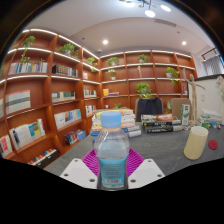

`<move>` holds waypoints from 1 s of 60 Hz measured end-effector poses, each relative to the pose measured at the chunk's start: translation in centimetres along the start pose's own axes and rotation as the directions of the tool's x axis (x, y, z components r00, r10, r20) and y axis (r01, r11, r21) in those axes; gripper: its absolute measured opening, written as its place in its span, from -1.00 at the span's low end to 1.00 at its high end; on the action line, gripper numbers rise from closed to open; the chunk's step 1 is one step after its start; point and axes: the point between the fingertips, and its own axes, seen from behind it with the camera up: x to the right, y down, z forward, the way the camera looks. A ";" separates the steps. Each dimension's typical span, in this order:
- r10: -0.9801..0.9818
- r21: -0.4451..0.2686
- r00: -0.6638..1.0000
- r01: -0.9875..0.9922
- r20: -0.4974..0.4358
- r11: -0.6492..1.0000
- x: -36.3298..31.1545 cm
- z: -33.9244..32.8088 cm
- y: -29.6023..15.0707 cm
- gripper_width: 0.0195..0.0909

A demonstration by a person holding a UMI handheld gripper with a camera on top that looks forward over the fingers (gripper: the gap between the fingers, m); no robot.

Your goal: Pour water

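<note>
One camera only, riding on the gripper (112, 172). It looks forward along the two fingers (80, 171), which show at the bottom of its view. Set low, just above the counter (160, 148), facing level across it into the room. Very wide lens; straight lines bow outward. Nearest thing is a bottle (112, 150), right ahead between the jaws and close to the lens. Farther off on the counter, a cup (196, 141) to the right. Beyond that, bookshelves (50, 95) wrap the far walls, and ceiling lights (149, 13) show at top. No second view to share with.
</note>
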 end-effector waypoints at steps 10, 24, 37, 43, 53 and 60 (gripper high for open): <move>0.040 -0.006 0.999 -0.040 0.012 0.999 0.0 -0.4 0.1 -0.72; 0.385 0.013 0.923 -0.385 -0.020 0.923 4.2 -0.3 -2.1 -0.72; 0.796 0.149 0.602 -0.795 0.072 0.588 10.6 -0.7 -7.0 -0.72; 0.904 0.201 0.408 -0.903 0.127 0.379 13.8 -0.8 -8.8 -0.71; 0.960 0.209 0.075 -0.978 0.271 0.018 17.2 -0.4 -11.3 -0.69; 0.933 0.177 -0.119 -0.966 0.339 -0.188 18.4 -0.4 -12.5 -0.65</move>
